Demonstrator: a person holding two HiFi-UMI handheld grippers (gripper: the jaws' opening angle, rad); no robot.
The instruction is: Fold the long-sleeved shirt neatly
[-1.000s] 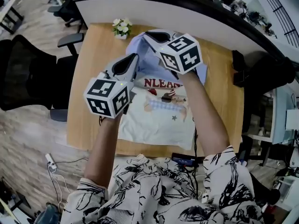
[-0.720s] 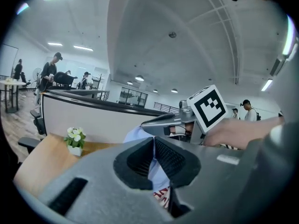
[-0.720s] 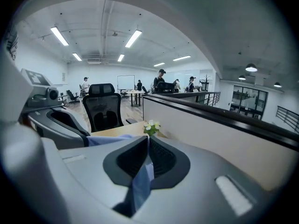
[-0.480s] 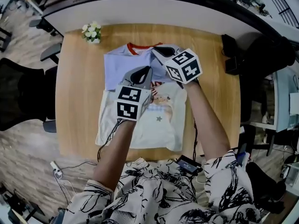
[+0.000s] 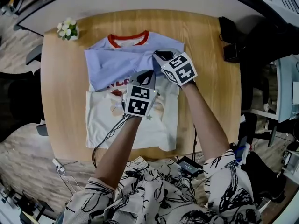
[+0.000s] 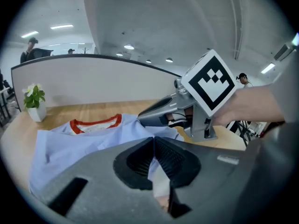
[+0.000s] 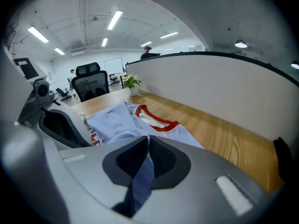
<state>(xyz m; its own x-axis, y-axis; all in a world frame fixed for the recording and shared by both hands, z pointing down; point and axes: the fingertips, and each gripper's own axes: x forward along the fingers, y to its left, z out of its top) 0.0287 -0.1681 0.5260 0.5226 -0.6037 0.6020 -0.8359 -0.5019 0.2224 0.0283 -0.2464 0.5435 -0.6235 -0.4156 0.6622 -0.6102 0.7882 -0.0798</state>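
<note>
Evidently both pairs of jaws are pressed together on cloth: pale fabric is pinched by the left gripper (image 6: 153, 146), blue fabric by the right gripper (image 7: 147, 148). Two holds are probably kept so the blue fold can be laid flat across the shirt (image 5: 159, 125), spread on the table (image 5: 210, 41). Counted: two grippers, one shirt, one flower pot (image 5: 68, 29).

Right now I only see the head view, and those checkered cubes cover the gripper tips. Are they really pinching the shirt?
Observer: Yes. The left gripper is shut on pale cloth of the shirt.
Operator: And the other one?
Observer: The right gripper is shut on a blue fold of it.
Operator: Is anybody behind that wall?
Observer: A person stands beyond the partition.
</note>
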